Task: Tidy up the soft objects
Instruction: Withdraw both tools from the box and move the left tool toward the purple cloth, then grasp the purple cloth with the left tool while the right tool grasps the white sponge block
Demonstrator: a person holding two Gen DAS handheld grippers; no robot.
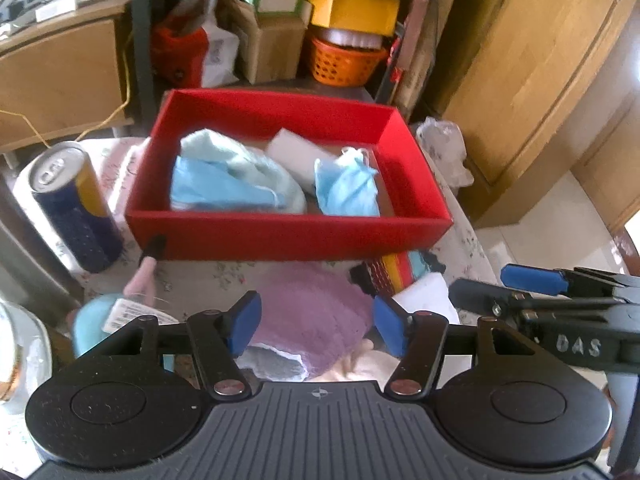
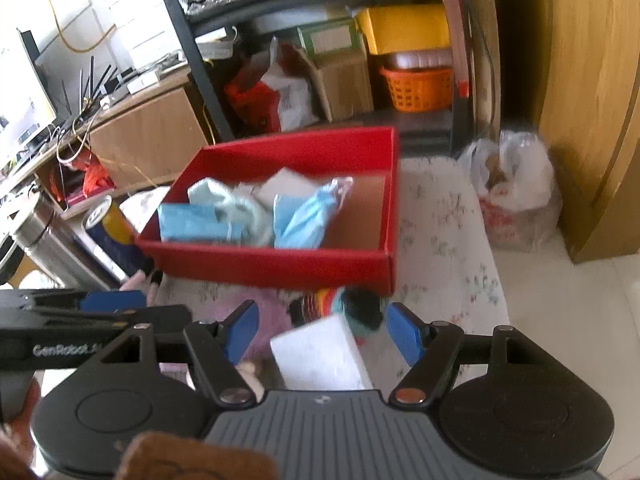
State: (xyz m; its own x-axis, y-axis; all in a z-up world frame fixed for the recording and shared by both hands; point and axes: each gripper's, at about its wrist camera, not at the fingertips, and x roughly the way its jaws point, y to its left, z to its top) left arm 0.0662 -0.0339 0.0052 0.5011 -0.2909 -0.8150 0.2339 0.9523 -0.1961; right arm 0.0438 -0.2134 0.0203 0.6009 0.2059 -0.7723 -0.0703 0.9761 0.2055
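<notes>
A red box on the table holds a pale green cloth, blue face masks and a white sponge. In front of it lie a purple towel, a striped sock and a white sponge block. My left gripper is open above the purple towel. My right gripper is open above the white block and sock, and shows at the right of the left wrist view.
A blue and yellow can stands left of the box. A pink brush and a blue tub lie at front left. A plastic bag sits on the floor at right. Shelves with boxes and an orange basket stand behind.
</notes>
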